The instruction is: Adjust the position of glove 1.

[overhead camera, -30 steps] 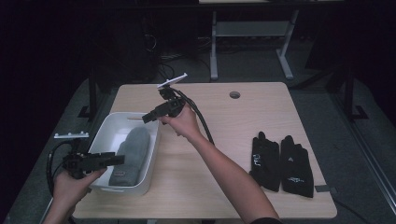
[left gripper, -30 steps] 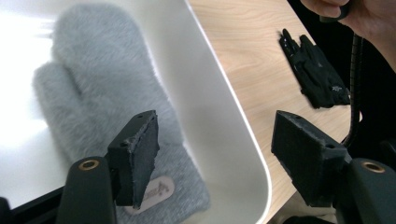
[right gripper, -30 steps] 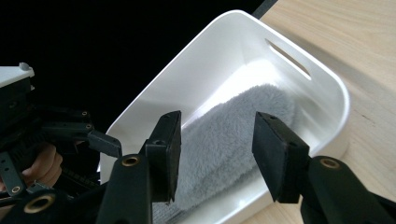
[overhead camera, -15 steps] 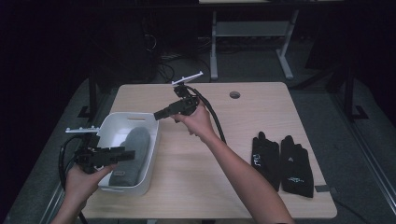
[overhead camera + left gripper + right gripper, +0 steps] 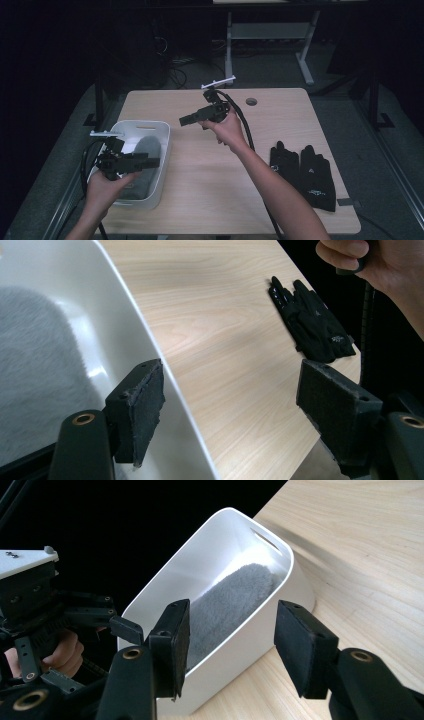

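- Left gripper (image 5: 150, 161): its two black padded jaws stand wide apart with nothing between them. In the left gripper view they straddle the near wall of the white plastic bin, one pad over the inside, the other out over the bare tabletop.
- Right gripper (image 5: 186, 120): also gaping open and empty, held up in the air over the middle of the light wooden table (image 5: 200, 175), pointing toward the bin. It's near the bin but not touching anything.
- White rectangular plastic bin (image 5: 161, 165) with a slot handle sits at the table's left edge. Inside it lies a grey fuzzy piece of fabric (image 5: 145, 150), looks like a fleece glove or sock, can't say which. So that item looks already dropped in.
- Pair of black fabric gloves (image 5: 305, 175) lies flat at the right side of the table, side by side and touching, well apart from both grippers and from the bin.
- My read: one item in, the black pair still out, so roughly partway. What's left is probably grabbing those gloves and bringing them over.
- Writing: there's small white print on the glove cuffs, but it's too tiny to read.
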Demonstrator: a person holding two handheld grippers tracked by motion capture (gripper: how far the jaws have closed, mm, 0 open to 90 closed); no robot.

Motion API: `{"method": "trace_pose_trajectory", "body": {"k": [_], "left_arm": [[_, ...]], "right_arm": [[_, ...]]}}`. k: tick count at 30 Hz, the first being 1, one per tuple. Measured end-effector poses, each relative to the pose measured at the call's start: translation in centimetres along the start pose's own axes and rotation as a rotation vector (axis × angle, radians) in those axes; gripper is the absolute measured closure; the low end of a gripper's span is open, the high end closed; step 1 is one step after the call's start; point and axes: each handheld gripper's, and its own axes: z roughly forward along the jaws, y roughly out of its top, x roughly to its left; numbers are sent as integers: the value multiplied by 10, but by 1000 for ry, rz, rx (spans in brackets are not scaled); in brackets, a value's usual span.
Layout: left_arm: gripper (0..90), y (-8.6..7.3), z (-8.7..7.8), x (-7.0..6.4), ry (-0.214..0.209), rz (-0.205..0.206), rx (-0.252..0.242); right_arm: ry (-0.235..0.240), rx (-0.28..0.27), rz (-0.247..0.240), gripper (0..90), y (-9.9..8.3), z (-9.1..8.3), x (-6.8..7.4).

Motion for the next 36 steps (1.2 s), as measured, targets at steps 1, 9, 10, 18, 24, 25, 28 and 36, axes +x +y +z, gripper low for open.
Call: {"method": "trace_pose_trajectory", "body": {"k": [1,9,10,18,24,25,28,36], "left_arm": [[269,1,2,-2,-2,-6,-4],[268,6,14,-12,-19,18,9],[268,7,16,-14,-23,23,13],[254,11,30,-27,-42,41,23],[249,14,42,-35,-54,53,27],[247,14,44,-37,-59,57,30],[240,15,51,-43,-72,67,35],[226,17,66,-52,-93,77,51]], "right_arm": [[-1,-1,-1,471,-1,-2,-1],[-1,-15,10,459,-10,-21,-6],[-1,-15,10,459,-10,-21,-6],[-16,-30,15,454,-20,-43,-11],[-25,-41,23,452,-29,-59,-17],[-27,-44,24,452,-31,-61,-18],[-34,-48,37,450,-36,-68,-21],[-46,-59,54,449,-48,-83,-28]]}}
